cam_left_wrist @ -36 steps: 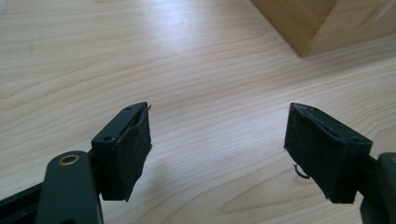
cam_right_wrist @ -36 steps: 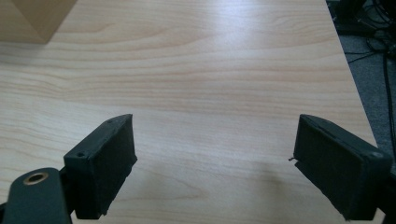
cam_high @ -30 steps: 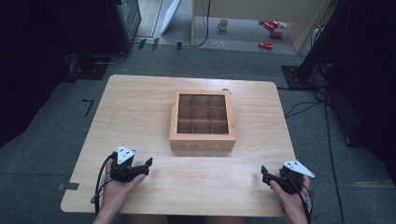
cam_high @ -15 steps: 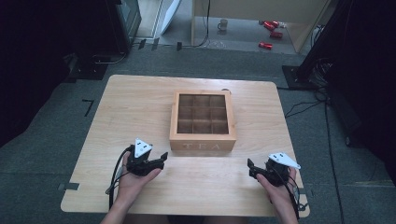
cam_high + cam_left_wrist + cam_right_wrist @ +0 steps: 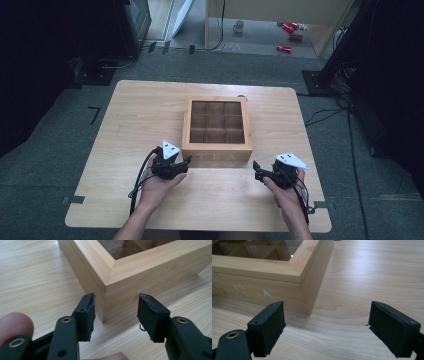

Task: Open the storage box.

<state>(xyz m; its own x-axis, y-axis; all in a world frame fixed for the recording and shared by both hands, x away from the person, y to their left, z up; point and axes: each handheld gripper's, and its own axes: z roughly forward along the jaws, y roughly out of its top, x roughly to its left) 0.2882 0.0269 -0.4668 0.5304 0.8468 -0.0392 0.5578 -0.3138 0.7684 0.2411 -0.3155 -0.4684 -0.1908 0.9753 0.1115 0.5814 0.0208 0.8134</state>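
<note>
High view: the wooden tea box (image 5: pixel 217 129) sits square on the surface (image 5: pixel 140 110), between and just ahead of the left tool (image 5: pixel 181 166) and right tool (image 5: pixel 260 171); its front face reads "TEA".

Left gripper view: the left tool (image 5: pixel 116 312) faces the box's near corner (image 5: pixel 130 277), jaws just narrowed, still apart, gripping nothing.

Right gripper view: the right tool (image 5: pixel 325 326) stands wide apart, empty, the box (image 5: pixel 274 272) ahead-left.
</note>
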